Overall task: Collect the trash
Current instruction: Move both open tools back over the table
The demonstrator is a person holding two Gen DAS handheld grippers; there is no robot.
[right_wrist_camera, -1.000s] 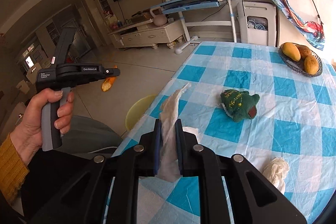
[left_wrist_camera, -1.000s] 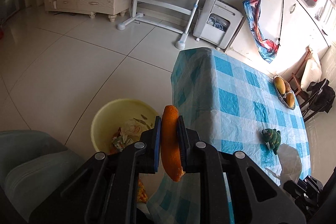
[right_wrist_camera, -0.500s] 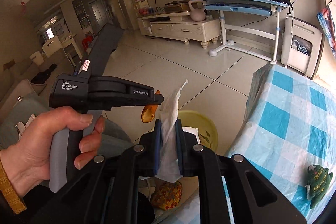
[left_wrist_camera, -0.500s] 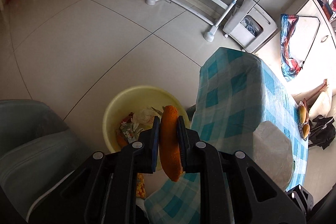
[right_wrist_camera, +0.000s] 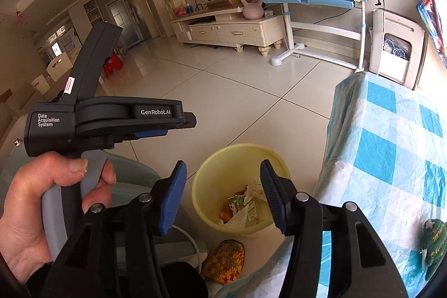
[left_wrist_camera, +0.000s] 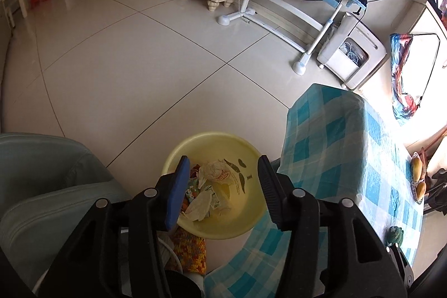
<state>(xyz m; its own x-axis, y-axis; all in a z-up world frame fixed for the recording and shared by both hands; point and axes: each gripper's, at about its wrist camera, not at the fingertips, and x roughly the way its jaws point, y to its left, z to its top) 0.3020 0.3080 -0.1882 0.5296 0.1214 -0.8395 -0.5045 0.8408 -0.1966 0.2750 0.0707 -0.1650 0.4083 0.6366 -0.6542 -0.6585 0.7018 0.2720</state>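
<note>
A yellow bin (left_wrist_camera: 223, 140) stands on the floor beside the table, with wrappers and a white tissue (left_wrist_camera: 199, 204) inside; it also shows in the right wrist view (right_wrist_camera: 212, 194). My left gripper (left_wrist_camera: 222, 192) is open and empty above the bin. My right gripper (right_wrist_camera: 223, 193) is open and empty above the bin too. The left gripper's body (right_wrist_camera: 111, 119), held in a hand, shows at the left of the right wrist view. Orange peel (right_wrist_camera: 225, 214) lies in the bin among wrappers.
The table with a blue checked cloth (left_wrist_camera: 349, 158) stands right of the bin, with a green plush toy (right_wrist_camera: 434, 239) and a fruit basket (left_wrist_camera: 417, 180) on it. A grey-blue seat (left_wrist_camera: 42, 186) is at left. A crocheted cloth (right_wrist_camera: 223, 260) lies below the bin.
Both grippers have opened over the bin. The orange peel has left the left gripper and the white tissue has left the right one; both lie in the bin.
</note>
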